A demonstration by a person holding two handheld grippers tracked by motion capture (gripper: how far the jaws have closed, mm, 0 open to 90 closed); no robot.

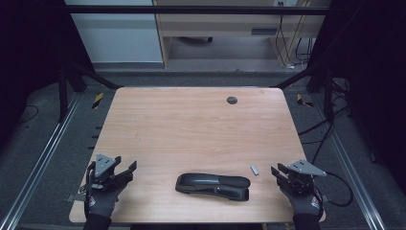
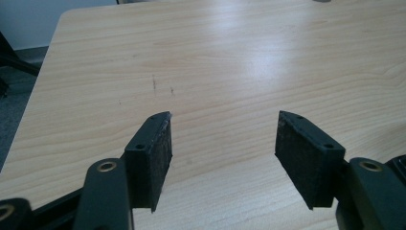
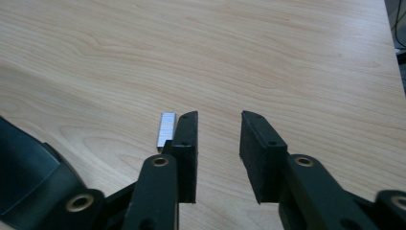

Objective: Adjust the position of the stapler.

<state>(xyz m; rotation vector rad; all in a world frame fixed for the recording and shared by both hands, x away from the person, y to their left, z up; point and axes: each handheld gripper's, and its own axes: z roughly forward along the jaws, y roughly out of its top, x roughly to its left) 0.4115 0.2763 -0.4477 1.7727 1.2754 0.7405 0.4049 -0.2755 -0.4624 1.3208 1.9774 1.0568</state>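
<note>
A black stapler lies on its side near the front edge of the wooden table. Just right of it rests a small silver strip of staples. My right gripper hovers at the front right corner, jaws open and empty; in the right gripper view the staple strip lies just left of my left jaw, with the stapler's dark body at the lower left. My left gripper sits at the front left corner, jaws open over bare wood with nothing between them.
A round dark grommet is set into the table near the far edge. Metal rails and cables run along both sides on the floor. A desk and cabinet stand beyond the table.
</note>
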